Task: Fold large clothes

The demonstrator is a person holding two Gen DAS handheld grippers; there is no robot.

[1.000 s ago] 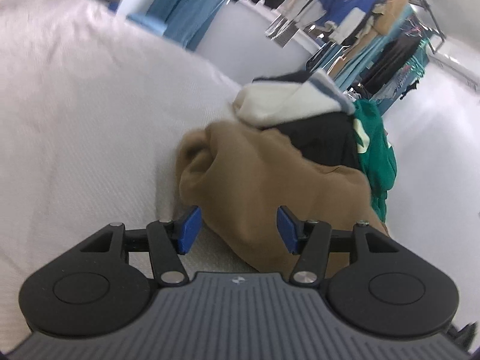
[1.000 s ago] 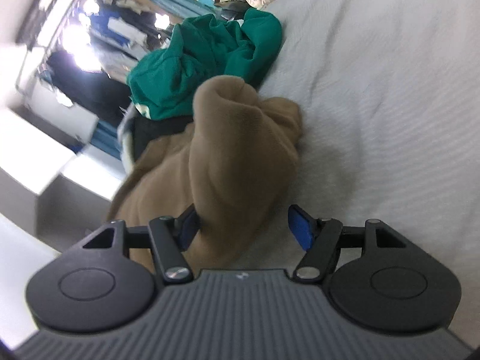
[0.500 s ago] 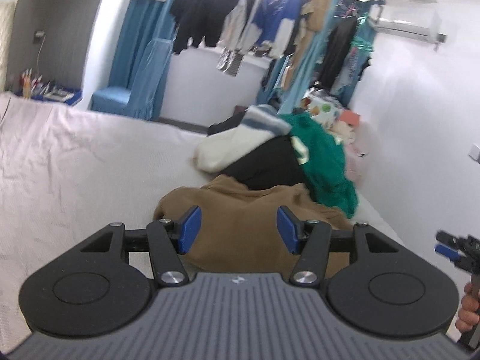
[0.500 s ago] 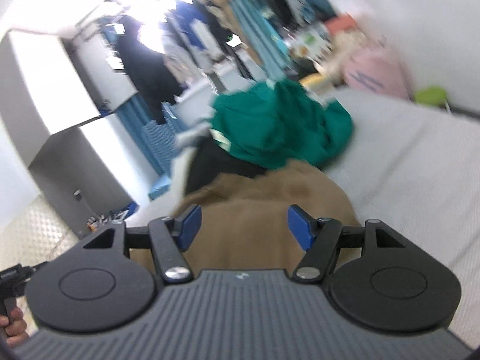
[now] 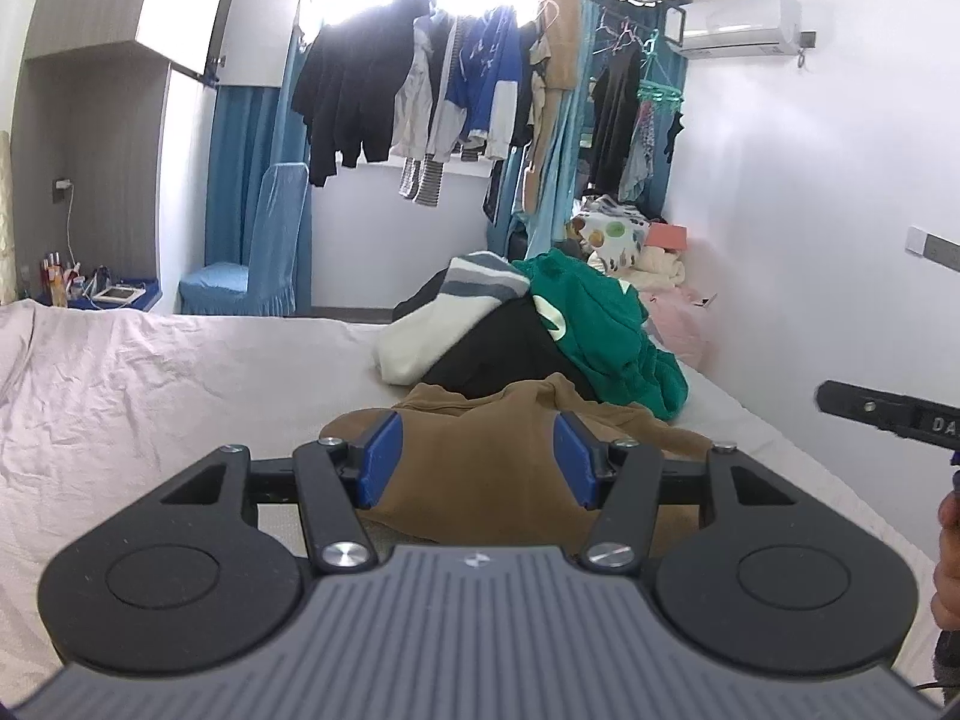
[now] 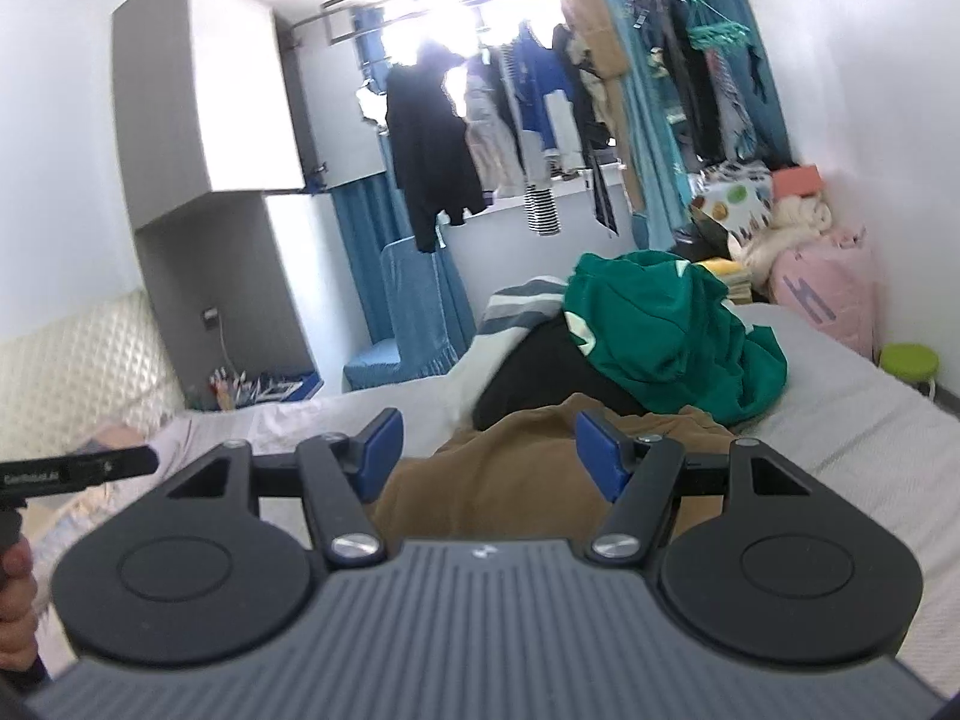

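Left wrist view: left tongs (image 5: 474, 459) spread wide, empty, raised level over the near part of the brown garment (image 5: 510, 468), not touching it as far as can be judged. Right wrist view: right tongs (image 6: 489, 453) likewise wide apart and empty, above the same brown garment (image 6: 540, 468). Brown garment crumpled in a loose heap on the bed (image 5: 150, 384), toward its right edge, butting against a pile of further clothes behind it: green top (image 5: 600, 336), black piece (image 5: 510, 348), white striped piece (image 5: 444, 318). Nothing folded anywhere in sight; no garment spread flat. Task judged barely begun: brown garment to be gripped, pulled clear of the pile, laid out and folded, then the others. Clear sheet toward the bed's left side available for spreading.
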